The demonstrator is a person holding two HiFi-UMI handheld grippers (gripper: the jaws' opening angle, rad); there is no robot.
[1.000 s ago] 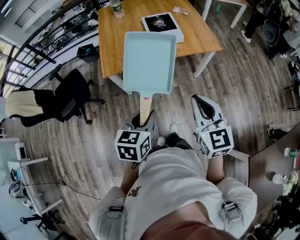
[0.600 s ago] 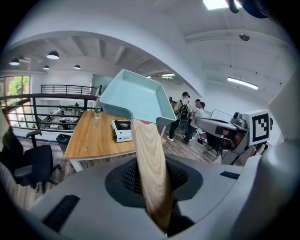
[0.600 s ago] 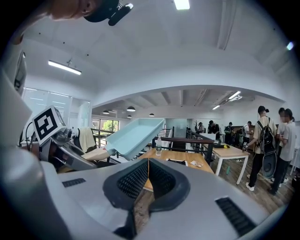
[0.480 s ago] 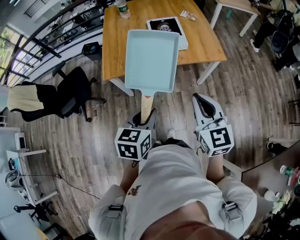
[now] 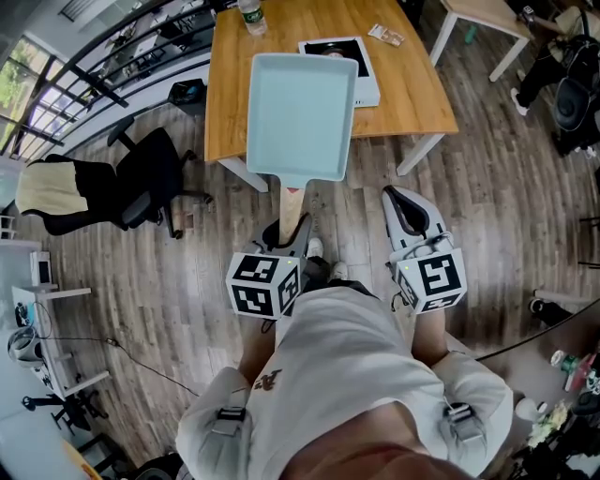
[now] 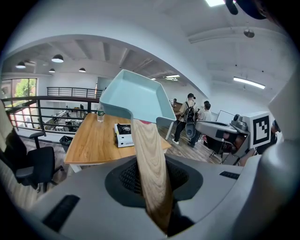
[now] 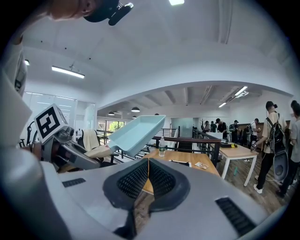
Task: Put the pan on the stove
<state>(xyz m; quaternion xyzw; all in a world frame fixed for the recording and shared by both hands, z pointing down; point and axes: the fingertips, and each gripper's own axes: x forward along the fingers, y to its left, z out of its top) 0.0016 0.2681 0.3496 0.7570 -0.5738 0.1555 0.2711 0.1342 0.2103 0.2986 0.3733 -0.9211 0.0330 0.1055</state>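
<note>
Spacing between pan and table has closed since a second ago: in the head view the wooden table now sits nearer, and the far edge of the pan overlaps the corner of the stove.

1. Table: carries the stove, a bottle and a small packet.
2. Pan: light blue, rectangular, held in the air short of the table, touching nothing else.
3. Stove: white, single burner, unoccupied.
4. Left gripper: jaws clamped on the pan's wooden handle.
5. Right gripper: jaws together, holding nothing.

Status: pickup done. Carrying over the burner, lowering and release appear to remain.

Writing: none legible. The bottle and packet print are too small to read.
</note>
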